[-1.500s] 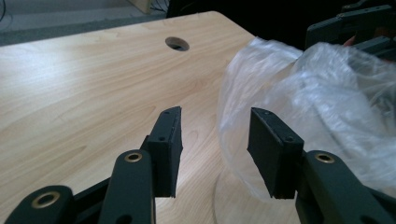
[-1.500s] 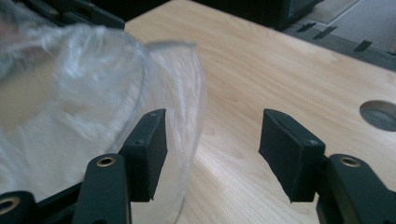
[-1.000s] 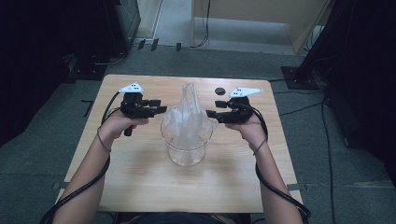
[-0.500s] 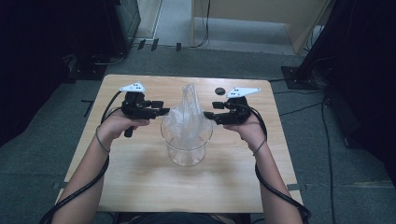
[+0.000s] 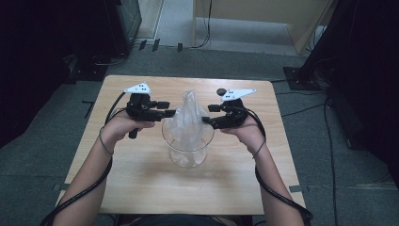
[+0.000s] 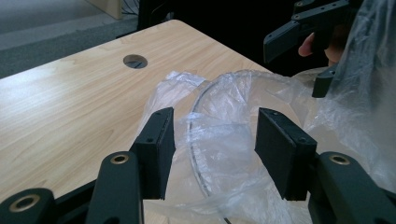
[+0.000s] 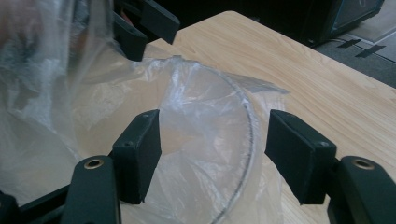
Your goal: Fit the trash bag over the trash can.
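At mid-surface: clear glass bowl [image 5: 187, 149] with thin plastic bag [image 5: 188, 117] draped inside, its top standing up.
Left gripper [image 6: 212, 135]: jaws apart, straddling rim and film.
Right gripper [image 7: 212, 144]: jaws just opened wider, film between, unpinched.
Handling: I judge the bag flimsy and slippery, the bowl fragile.
Grip: I'd pinch film at the rim.

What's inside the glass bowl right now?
A clear plastic bag sits in the glass bowl, lining it, its edge draped over the rim and its top sticking up. Whether anything lies under the crumpled film I cannot tell.
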`<action>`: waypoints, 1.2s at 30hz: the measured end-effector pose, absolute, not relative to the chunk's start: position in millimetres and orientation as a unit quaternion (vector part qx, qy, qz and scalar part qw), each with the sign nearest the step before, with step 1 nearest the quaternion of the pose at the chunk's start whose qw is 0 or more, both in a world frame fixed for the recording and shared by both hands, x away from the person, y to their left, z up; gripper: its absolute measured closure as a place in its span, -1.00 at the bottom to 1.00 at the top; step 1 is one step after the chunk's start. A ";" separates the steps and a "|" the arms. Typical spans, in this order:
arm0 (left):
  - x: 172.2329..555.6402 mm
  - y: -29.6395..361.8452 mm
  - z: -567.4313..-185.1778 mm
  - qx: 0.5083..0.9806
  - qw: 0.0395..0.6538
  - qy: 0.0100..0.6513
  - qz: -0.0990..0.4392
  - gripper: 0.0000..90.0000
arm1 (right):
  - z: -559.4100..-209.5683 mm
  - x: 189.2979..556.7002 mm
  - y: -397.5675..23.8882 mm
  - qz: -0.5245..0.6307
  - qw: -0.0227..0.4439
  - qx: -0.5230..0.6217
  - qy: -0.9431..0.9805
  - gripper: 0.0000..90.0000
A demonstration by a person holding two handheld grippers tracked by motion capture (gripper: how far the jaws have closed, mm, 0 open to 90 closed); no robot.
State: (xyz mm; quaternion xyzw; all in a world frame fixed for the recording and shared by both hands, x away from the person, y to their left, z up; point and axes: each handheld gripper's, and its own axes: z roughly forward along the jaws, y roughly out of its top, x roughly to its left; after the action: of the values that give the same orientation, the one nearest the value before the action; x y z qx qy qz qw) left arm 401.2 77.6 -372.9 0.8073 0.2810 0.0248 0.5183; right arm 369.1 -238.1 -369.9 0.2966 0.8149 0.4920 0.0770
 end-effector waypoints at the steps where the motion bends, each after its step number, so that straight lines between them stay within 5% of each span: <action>1: 402.4 77.3 -372.3 0.805 0.521 0.282 0.027 0.03 | -369.5 368.6 -237.2 0.492 0.076 0.295 0.816 -0.21; 11: 415.8 67.6 -381.5 0.811 0.511 0.284 -0.003 0.04 | -371.5 368.9 -232.6 0.493 0.072 0.291 0.817 -0.21; 36: 374.6 93.3 -384.7 0.823 0.502 0.264 -0.007 -0.06 | -373.1 344.4 -244.4 0.468 0.064 0.286 0.833 -0.27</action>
State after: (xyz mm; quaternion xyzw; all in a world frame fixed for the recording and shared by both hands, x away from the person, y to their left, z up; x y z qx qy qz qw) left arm 374.6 93.3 -384.7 0.8233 0.2640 -0.0066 0.5024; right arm 344.4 -244.4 -373.1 0.2862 0.8334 0.4683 0.0643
